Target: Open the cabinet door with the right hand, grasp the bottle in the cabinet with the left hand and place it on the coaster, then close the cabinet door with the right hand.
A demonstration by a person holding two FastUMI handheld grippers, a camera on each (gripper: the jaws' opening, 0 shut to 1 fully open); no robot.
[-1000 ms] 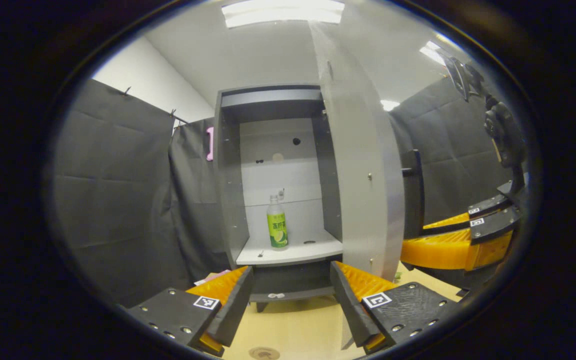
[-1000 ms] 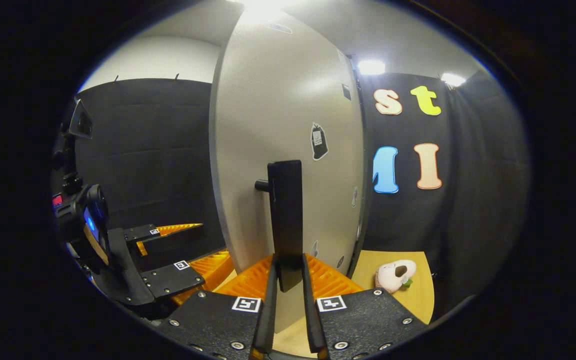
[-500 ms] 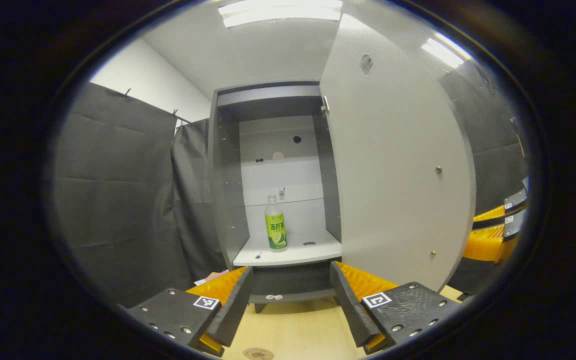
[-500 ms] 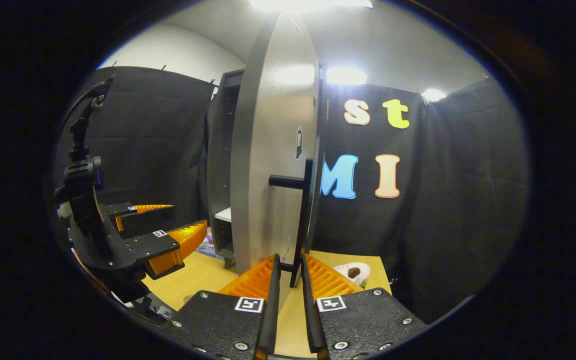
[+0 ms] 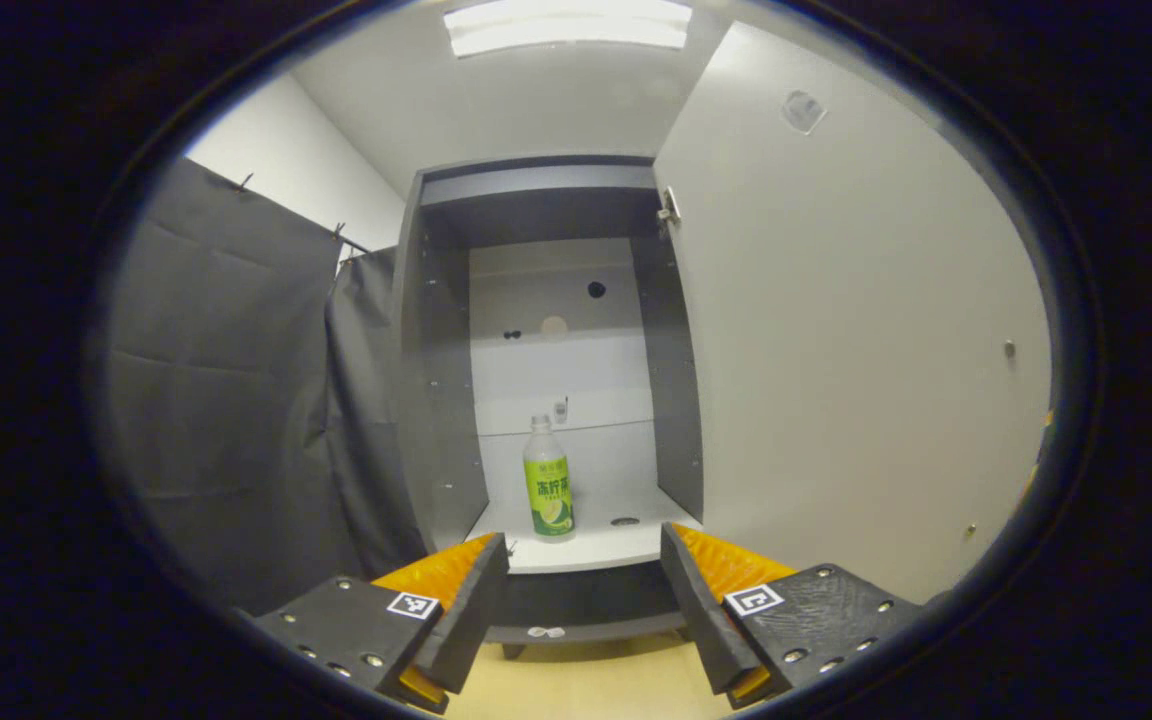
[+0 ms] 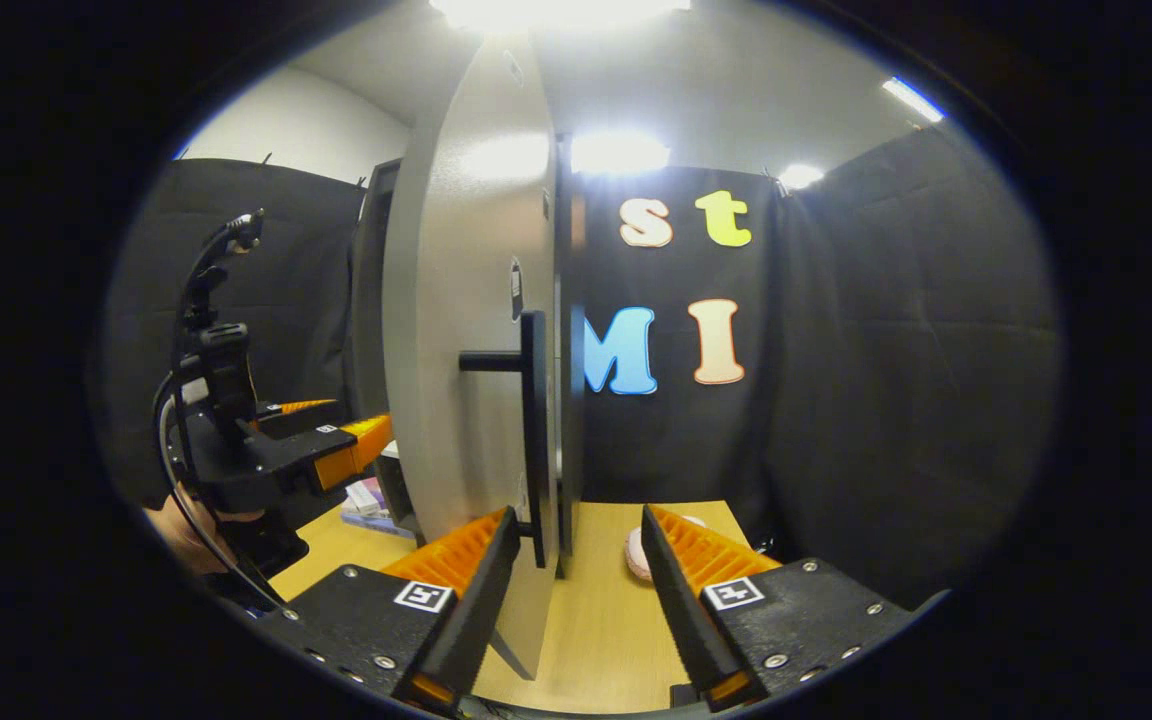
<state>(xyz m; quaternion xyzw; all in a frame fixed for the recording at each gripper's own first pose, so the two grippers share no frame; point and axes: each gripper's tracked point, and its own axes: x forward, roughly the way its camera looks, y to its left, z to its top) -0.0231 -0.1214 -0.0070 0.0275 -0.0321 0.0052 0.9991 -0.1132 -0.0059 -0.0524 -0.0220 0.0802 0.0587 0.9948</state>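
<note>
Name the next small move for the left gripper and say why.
Probably ease the left gripper forward into the cabinet toward the bottle. The cabinet door stands wide open, the right gripper is open and off the door handle, and the left fingers are spread with the upright bottle between them, farther off.

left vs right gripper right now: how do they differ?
The left gripper faces into the open cabinet, lined up on the bottle; the right gripper sits by the door, its handle just beyond the left finger. The left gripper has only air between its fingers; the right has the door's edge and tabletop. Shared: both have jaws open, gripping nothing.
</note>
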